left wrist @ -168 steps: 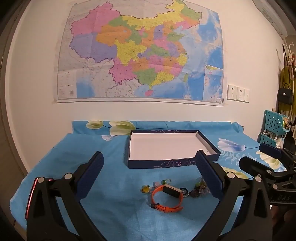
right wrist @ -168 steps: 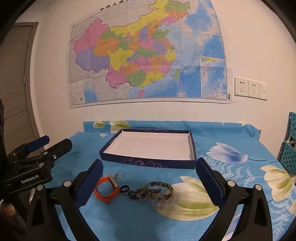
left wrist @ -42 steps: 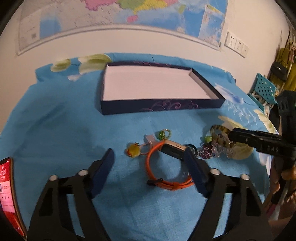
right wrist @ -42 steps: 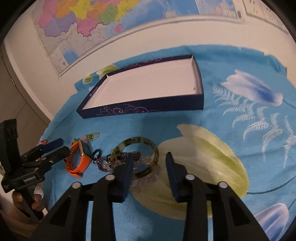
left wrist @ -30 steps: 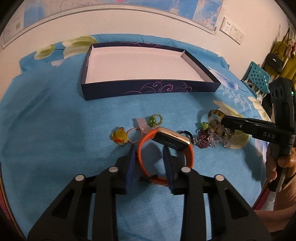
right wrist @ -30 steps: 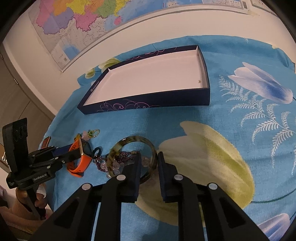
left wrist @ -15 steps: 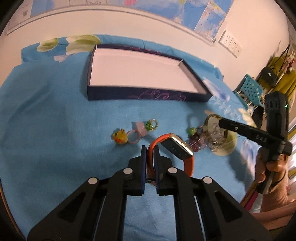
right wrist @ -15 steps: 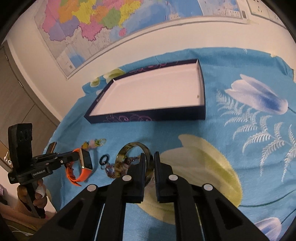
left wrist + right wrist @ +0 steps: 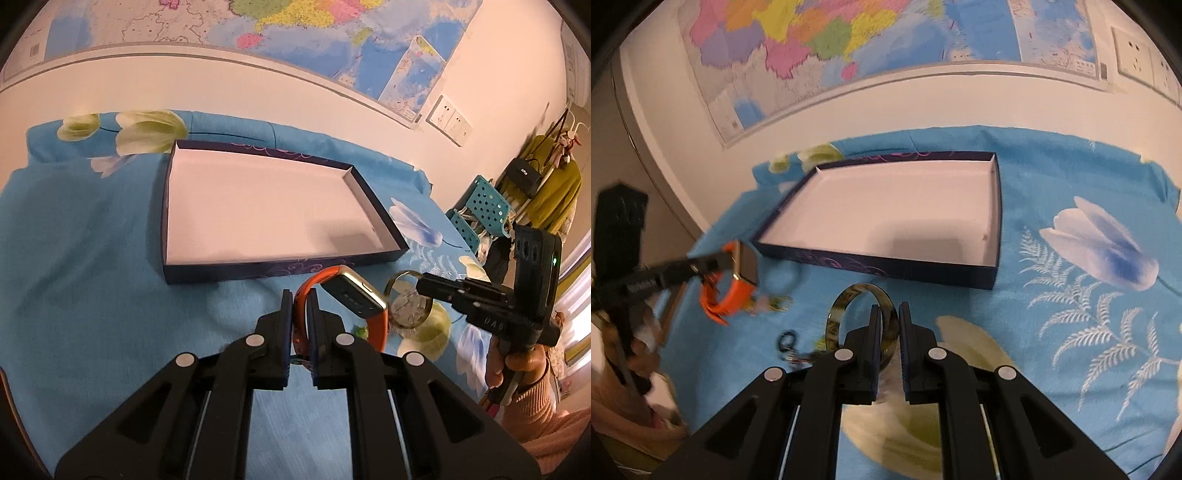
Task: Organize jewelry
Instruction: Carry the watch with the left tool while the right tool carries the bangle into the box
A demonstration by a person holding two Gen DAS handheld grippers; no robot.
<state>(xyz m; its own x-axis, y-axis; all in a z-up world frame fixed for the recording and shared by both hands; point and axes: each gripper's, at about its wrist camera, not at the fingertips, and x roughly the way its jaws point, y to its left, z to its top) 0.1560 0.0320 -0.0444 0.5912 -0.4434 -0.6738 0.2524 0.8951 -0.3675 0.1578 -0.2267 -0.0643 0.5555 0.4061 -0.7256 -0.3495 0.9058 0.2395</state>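
Blue floral cloth [image 9: 1071,332] covers the surface, soft weave, big printed tulips. Ahead of both tongs sits the shallow rectangular tray [image 9: 258,271], dark navy card walls with purple scrollwork, plain matte white floor, nothing in it. Left gripper [image 9: 300,306] is pinched nearly closed on the strap of the orange watch [image 9: 376,325], rubbery band, flat rectangular face with gold metal edge, held clear of the cloth just short of the tray's near wall. Right gripper [image 9: 890,325] is clamped on the rim of the bangle [image 9: 838,310], glossy mottled olive-brown ring, standing on edge in the jaws. Left of its fingers on the cloth: small dark ring [image 9: 786,340], blurred bead cluster [image 9: 772,303].
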